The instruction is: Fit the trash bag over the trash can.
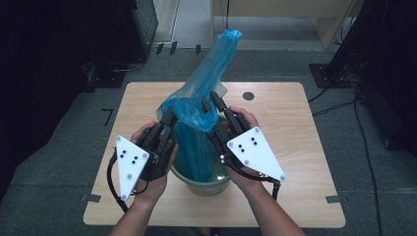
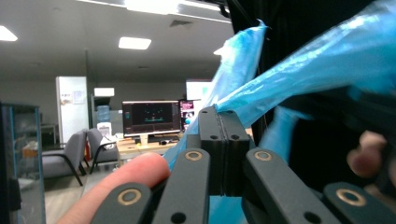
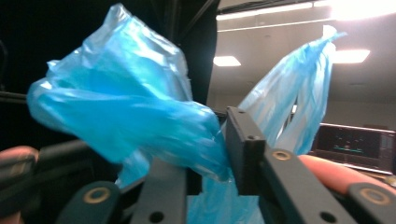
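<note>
Blue plastic bag (image 1: 206, 105) stands in a green bowl (image 1: 209, 184) near the front middle of the wooden desk (image 1: 290, 123), its upper part rising in a twisted column toward the far edge. The bag's lower part lines the bowl, and its loose rim is drawn up above the bowl between both hands.

Left claw (image 1: 167, 117) sits at the bag's left side. In the left gripper view its jaws are pressed together with a thin edge of the blue film (image 2: 261, 93) pinched between them; the film stretches away up and to the right.

Right claw (image 1: 212, 102) sits at the bag's right side, just beside the column. In the high view its two jaw tips stand slightly apart. In the right gripper view a bunched fold of the bag (image 3: 126, 116) lies across the gap between the jaws, touching the inner face of the right one; whether it is gripped, I cannot tell.

Both hands hold their grippers close over the bowl, near each other.
</note>
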`<control>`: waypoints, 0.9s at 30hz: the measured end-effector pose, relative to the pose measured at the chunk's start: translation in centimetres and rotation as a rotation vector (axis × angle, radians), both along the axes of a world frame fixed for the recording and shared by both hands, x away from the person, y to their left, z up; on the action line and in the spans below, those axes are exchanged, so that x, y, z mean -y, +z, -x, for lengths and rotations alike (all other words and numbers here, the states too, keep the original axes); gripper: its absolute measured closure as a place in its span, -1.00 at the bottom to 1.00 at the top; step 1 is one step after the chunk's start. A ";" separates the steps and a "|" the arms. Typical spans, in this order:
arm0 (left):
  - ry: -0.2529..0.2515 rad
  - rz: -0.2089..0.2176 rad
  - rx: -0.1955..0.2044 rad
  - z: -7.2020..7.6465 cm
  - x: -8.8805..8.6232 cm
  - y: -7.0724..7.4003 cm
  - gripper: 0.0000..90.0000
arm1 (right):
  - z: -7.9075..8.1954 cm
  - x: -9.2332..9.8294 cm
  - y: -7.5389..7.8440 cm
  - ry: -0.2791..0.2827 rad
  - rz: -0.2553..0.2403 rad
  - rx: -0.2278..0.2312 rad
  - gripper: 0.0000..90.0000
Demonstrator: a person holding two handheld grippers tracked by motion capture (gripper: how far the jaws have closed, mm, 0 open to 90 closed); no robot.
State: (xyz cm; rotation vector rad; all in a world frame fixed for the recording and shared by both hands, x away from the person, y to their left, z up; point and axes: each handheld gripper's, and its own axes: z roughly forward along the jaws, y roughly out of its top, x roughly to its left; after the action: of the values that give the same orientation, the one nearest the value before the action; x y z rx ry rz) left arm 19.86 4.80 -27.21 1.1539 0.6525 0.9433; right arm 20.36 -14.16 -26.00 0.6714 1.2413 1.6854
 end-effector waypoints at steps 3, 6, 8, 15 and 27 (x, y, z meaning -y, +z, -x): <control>0.009 0.028 -0.017 -0.2 -0.6 0.2 1.00 | 0.0 0.1 -0.5 0.027 0.023 0.009 0.36; 0.019 0.059 -0.037 -0.5 -1.3 0.3 1.00 | 0.0 0.2 -1.2 0.048 0.061 0.022 0.09; 0.025 0.074 -0.037 -0.5 -1.7 0.4 1.00 | 0.0 0.4 -1.8 0.063 0.080 0.026 -0.01; 0.039 0.104 -0.042 -0.7 -2.5 0.6 1.00 | -0.4 1.7 -3.0 0.066 0.081 0.001 -0.17; 0.049 0.173 -0.072 -1.3 -3.8 0.8 1.00 | 0.0 4.2 -4.1 0.070 0.038 0.011 -0.48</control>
State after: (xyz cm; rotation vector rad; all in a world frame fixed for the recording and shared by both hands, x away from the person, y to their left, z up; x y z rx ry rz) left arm 21.14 8.59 -26.37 1.0248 0.8081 0.8719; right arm 20.37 -18.35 -30.09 0.6012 1.2986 1.7159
